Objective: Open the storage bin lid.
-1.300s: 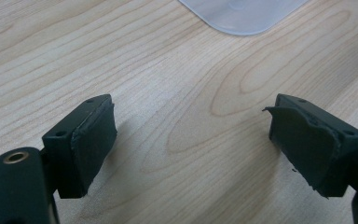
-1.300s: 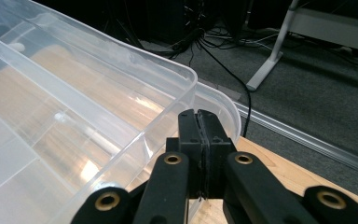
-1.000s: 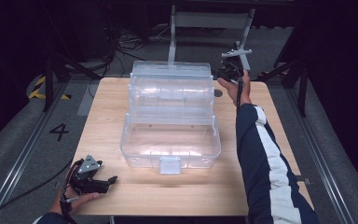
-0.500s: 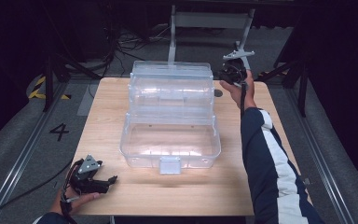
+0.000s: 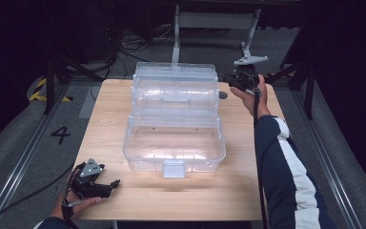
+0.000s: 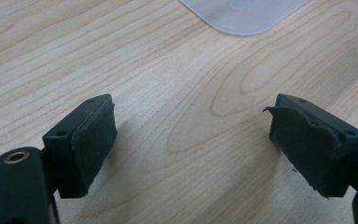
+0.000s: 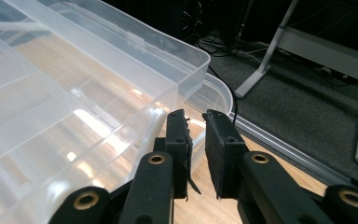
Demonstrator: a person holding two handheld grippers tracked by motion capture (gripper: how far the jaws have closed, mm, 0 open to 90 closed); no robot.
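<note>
One clear plastic storage box with fold-out tiered trays [image 5: 174,119] sits mid-table on the light wooden tabletop [image 5: 248,191], trays swung back toward 12 o'clock, front latch [image 5: 173,168] facing 6 o'clock. Its compartments look empty as far as the glare allows.

Right gripper [image 5: 236,82]: at the box's 2 o'clock, just beside the far right corner of the upper tray. In the right gripper view its jaws [image 7: 196,130] stand a narrow slit apart and have just been opening; nothing lies between them, the tray rim [image 7: 186,49] is close ahead but untouched.

Left gripper [image 5: 106,185]: at the box's 7 o'clock, near the table's front edge, low over the wood. Jaws wide apart [image 6: 191,140], empty; bare wood between the pads, a rounded box corner [image 6: 242,16] ahead.

Judgement: release of the upper tray looks finished; step in hand is clearing the right hand away. Next move likely calls for a fresh grip on a tray edge or handle, approached squarely to avoid skidding off slick plastic.
</note>
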